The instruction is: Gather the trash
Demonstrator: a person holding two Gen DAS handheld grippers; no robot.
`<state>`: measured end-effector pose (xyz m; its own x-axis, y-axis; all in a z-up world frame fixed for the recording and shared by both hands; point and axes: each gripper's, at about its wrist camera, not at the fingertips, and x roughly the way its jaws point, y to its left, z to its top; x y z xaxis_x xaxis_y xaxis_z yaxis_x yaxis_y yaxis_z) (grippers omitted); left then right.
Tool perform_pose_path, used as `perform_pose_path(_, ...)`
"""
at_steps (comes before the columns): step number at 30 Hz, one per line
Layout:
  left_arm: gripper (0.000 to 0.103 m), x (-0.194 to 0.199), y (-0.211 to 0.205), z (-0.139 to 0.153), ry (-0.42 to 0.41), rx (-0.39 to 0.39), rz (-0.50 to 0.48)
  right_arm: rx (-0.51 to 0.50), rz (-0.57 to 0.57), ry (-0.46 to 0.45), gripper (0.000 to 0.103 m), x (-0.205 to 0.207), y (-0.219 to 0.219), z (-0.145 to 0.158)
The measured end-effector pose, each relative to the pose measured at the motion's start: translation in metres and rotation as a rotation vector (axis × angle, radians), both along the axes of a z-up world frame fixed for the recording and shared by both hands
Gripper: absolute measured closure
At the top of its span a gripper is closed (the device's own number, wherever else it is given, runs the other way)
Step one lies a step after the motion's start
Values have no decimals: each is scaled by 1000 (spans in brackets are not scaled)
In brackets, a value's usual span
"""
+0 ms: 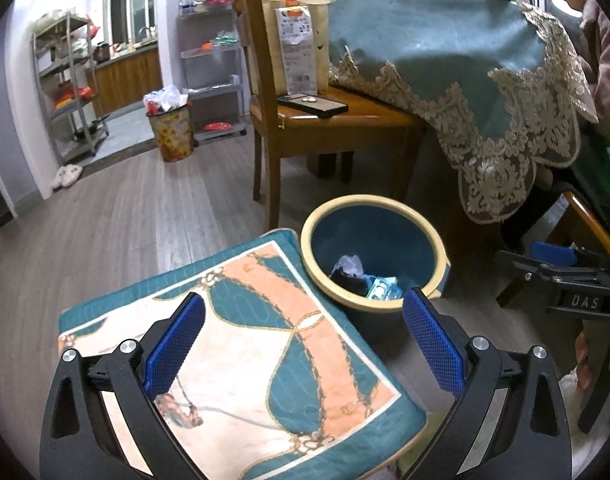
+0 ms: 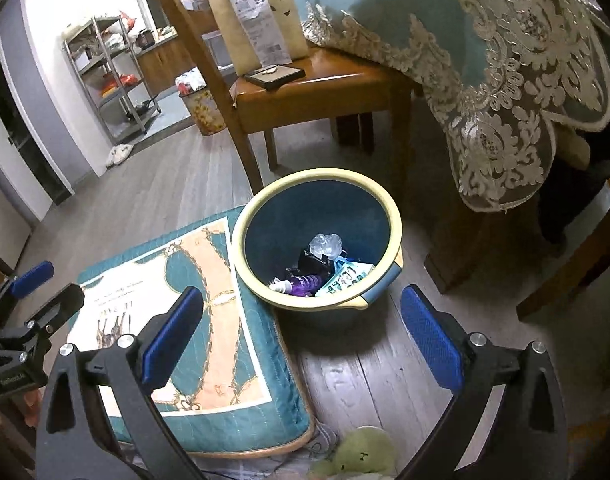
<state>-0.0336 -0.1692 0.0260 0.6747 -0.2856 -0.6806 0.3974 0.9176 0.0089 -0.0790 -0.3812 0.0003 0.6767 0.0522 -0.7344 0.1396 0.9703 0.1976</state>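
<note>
A blue waste bin with a cream rim point(image 1: 369, 200) point(image 2: 317, 174) stands on the wooden floor beside a cushion. Inside lie crumpled clear plastic point(image 2: 325, 244), a purple bottle point(image 2: 305, 282), a teal and white packet point(image 2: 345, 278) point(image 1: 383, 290) and something black. My left gripper point(image 1: 305, 344) hovers open above the cushion, left of the bin, holding nothing. My right gripper point(image 2: 303, 336) is also open and empty, just in front of the bin, above the cushion's edge and the floor. Each gripper shows at the edge of the other's view.
The patterned teal cushion point(image 1: 245, 340) point(image 2: 193, 320) lies on the floor. A wooden chair point(image 1: 345, 120) carries a phone and a paper bag. A lace-edged teal tablecloth point(image 1: 465, 60) hangs at right. A full floral bin point(image 1: 171, 132) stands farther back. A green plush toy point(image 2: 357, 456) lies near me.
</note>
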Motion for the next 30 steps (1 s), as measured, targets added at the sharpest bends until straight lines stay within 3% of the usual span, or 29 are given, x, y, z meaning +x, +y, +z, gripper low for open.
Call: perform_pose_path(30,5,-1,-7,-5,8,27,-16,-3,21,18,6,0,7,-2)
